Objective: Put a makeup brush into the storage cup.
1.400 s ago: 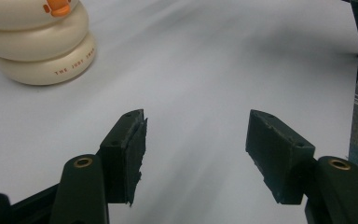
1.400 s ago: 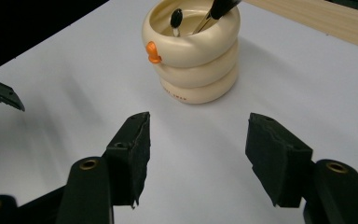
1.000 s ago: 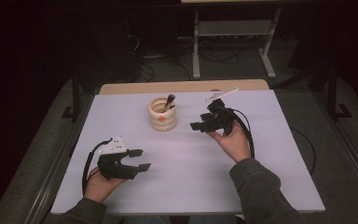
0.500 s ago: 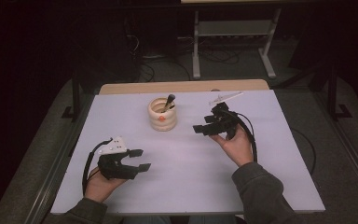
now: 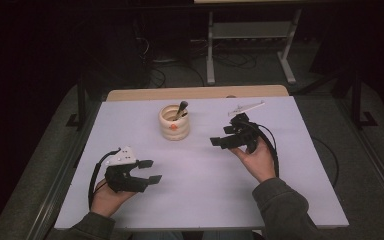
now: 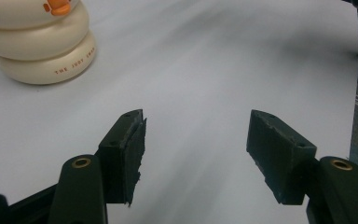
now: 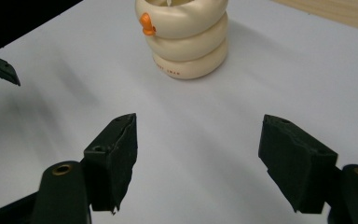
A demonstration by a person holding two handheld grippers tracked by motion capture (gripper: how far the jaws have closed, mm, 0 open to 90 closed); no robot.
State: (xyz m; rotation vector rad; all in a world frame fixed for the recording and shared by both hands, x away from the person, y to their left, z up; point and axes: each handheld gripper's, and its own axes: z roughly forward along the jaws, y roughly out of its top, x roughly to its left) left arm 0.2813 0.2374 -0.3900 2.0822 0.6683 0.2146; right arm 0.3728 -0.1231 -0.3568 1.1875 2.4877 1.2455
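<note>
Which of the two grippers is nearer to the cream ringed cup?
The right gripper. It hovers just beside the cream ringed cup, open and empty. The left gripper rests farther off, near the table's front edge.

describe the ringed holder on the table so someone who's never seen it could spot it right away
Start from the white table and look toward its far edge, left of centre. There stands a cream holder shaped like three stacked rings, with a dark-handled brush leaning out of it. A small orange beak-like knob on its side and tiny lettering on its bottom ring set it apart from the flat pale tool lying to its right.
</note>
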